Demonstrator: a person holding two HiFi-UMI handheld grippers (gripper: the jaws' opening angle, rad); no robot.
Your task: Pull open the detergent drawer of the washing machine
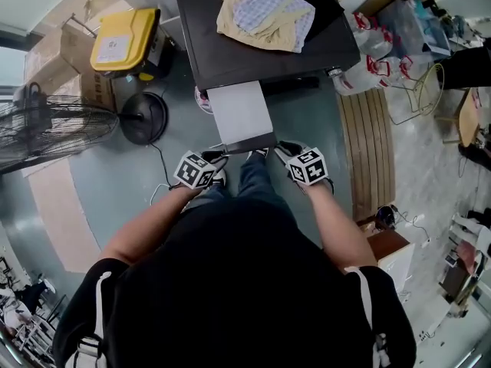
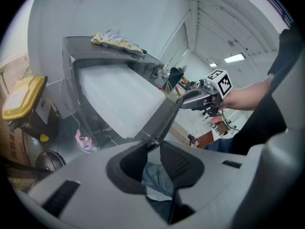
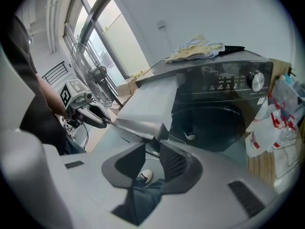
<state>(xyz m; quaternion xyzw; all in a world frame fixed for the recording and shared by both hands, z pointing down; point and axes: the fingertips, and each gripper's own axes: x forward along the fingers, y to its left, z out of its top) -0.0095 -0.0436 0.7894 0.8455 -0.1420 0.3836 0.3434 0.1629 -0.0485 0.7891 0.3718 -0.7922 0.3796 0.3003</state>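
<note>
A dark washing machine (image 1: pixel 230 52) has its pale detergent drawer (image 1: pixel 241 112) standing far out toward me. The drawer's dark front panel (image 1: pixel 249 144) spans between my grippers. My left gripper (image 1: pixel 217 157) is shut on the panel's left end, and my right gripper (image 1: pixel 282 151) is shut on its right end. In the left gripper view the panel (image 2: pixel 167 114) runs from the left gripper (image 2: pixel 152 146) across to the right gripper (image 2: pixel 196 99). The right gripper view has the right gripper (image 3: pixel 151 146) pinching the panel's corner (image 3: pixel 138 127), with the left gripper (image 3: pixel 93 114) at the far end.
Crumpled clothes (image 1: pixel 265 10) lie on the machine's top. A yellow-lidded container (image 1: pixel 123 41), a round black stand base (image 1: pixel 143 117) and a fan (image 1: pixel 46 129) are at the left. A slatted wooden bench (image 1: pixel 370 148) and plastic bags (image 1: pixel 368 56) are at the right. My jeans-clad legs (image 1: pixel 253 179) are under the drawer.
</note>
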